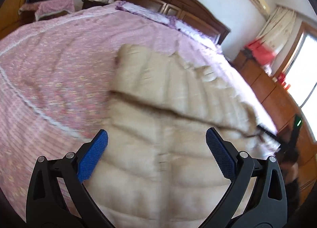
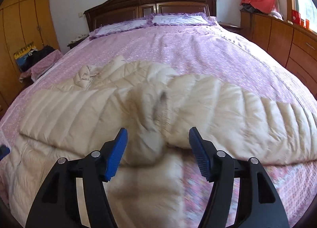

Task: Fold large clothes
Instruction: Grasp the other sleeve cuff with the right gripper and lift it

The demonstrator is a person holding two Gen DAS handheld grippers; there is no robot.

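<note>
A cream quilted down jacket lies spread across the pink bedspread, one part folded over the other along a seam. My left gripper hovers open above the jacket's lower panel, with nothing between its blue pads. My right gripper is open too. A blurred bunch of jacket fabric sits between its fingers and I see neither pad pressing on it. The right gripper also shows as a dark shape at the left wrist view's right edge. A blue pad of the left gripper peeks in at the right wrist view's left edge.
A dark wooden headboard and two purple-frilled pillows are at the bed's far end. Wooden drawers run along the right side under a window. A pink-covered stool with dark clothes stands by the left wardrobe.
</note>
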